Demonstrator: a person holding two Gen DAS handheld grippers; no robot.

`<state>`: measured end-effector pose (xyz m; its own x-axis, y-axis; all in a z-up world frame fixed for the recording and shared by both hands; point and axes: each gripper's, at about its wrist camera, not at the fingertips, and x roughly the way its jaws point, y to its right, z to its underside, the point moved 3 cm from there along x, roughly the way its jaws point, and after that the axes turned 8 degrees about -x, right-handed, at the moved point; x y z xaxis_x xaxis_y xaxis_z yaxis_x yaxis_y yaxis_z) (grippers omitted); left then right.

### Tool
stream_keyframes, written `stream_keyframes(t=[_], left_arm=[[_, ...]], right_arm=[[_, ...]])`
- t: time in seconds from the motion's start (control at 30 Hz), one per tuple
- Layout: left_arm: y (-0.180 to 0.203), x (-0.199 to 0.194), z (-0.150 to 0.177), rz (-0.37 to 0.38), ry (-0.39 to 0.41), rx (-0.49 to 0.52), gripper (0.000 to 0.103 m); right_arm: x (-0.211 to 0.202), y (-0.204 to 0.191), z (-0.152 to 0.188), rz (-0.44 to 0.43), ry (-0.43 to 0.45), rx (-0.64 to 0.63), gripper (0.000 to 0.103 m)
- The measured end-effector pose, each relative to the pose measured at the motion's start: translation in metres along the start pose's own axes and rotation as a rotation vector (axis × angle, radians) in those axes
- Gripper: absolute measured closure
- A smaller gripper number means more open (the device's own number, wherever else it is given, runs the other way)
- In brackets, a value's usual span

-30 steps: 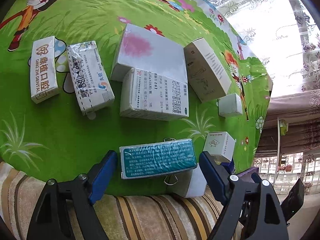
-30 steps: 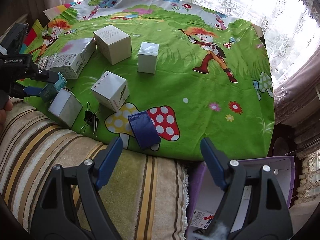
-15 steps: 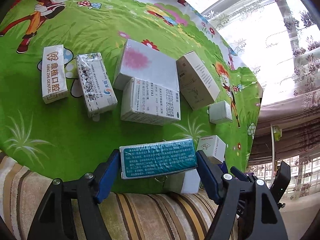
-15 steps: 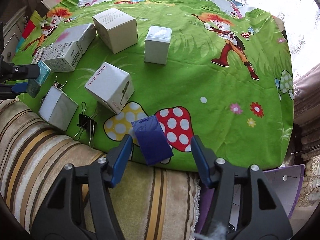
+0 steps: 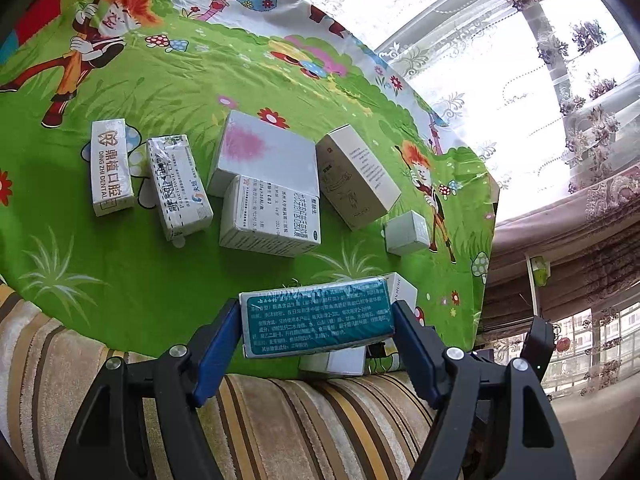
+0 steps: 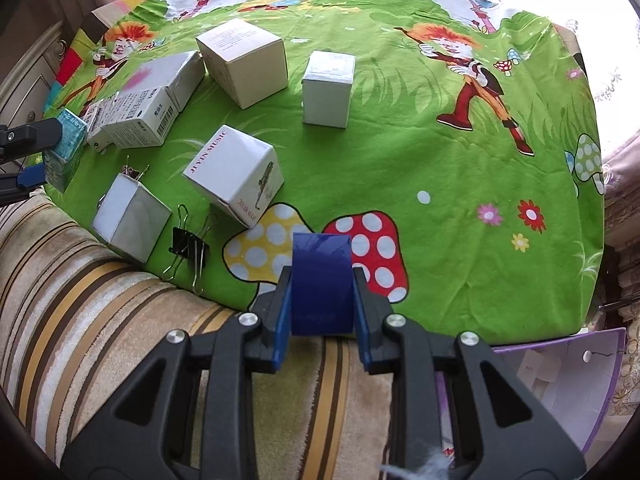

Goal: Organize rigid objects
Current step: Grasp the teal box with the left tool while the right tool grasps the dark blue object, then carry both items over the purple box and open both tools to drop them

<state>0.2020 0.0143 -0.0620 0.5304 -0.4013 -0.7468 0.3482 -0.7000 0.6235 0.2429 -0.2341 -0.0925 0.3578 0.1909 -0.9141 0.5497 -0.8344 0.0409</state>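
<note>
Both grippers were clamped on boxes at the near edge of a green cartoon-print cloth point(image 6: 460, 168). The left gripper point(image 5: 316, 324) pinched a teal box point(image 5: 318, 322) by its two short ends, holding it level over the cloth's near edge, in front of a small white box point(image 5: 334, 362). The right gripper point(image 6: 322, 300) squeezed a dark blue box point(image 6: 322, 276) between its pads over the red and yellow mushroom print. Behind lay a "JIYIN MUSIC" carton point(image 6: 236, 170), a black binder clip point(image 6: 190, 246), a silver-sided cube point(image 6: 130, 220) and several white boxes, including one marked "DING ZHI DENTAL" point(image 5: 110, 166). A striped cushion point(image 6: 100, 320) ran along the front.
</note>
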Motion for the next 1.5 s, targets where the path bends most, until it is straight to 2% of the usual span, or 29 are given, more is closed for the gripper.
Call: stream_keyframes(t=[0.13,0.4,0.57,0.77,1.03,1.17,1.27,1.33,1.4,1.5], left_arm=[[0.017,-0.004,0.014,0.046,-0.011,0.025,0.028],[0.071,0.006,0.063,0.13,-0.11,0.148,0.028],[0.107,0.016,0.1,0.185,-0.188,0.239,0.028],[0.143,0.02,0.138,0.227,-0.245,0.35,0.028],[0.178,0.028,0.183,0.26,-0.328,0.484,0.028],[0.186,0.033,0.197,0.245,-0.376,0.527,0.026],[0.185,0.035,0.198,0.206,-0.389,0.53,0.022],[0.184,0.033,0.196,0.213,-0.387,0.528,0.022],[0.183,0.028,0.194,0.208,-0.358,0.54,0.022],[0.185,0.015,0.189,0.194,-0.251,0.577,0.022]], right_arm=[[-0.021,0.005,0.008,0.002,0.056,0.05,0.072],[-0.074,0.022,0.046,0.028,0.15,0.17,0.072],[-0.101,0.043,0.081,0.092,0.186,0.25,0.072],[-0.127,0.07,0.122,0.158,0.204,0.346,0.072],[-0.145,0.095,0.157,0.229,0.211,0.43,0.072],[-0.151,0.105,0.166,0.251,0.215,0.465,0.072],[-0.154,0.108,0.169,0.244,0.224,0.483,0.071],[-0.155,0.108,0.168,0.24,0.227,0.487,0.068],[-0.156,0.107,0.167,0.24,0.229,0.487,0.054],[-0.162,0.103,0.164,0.251,0.251,0.478,0.039]])
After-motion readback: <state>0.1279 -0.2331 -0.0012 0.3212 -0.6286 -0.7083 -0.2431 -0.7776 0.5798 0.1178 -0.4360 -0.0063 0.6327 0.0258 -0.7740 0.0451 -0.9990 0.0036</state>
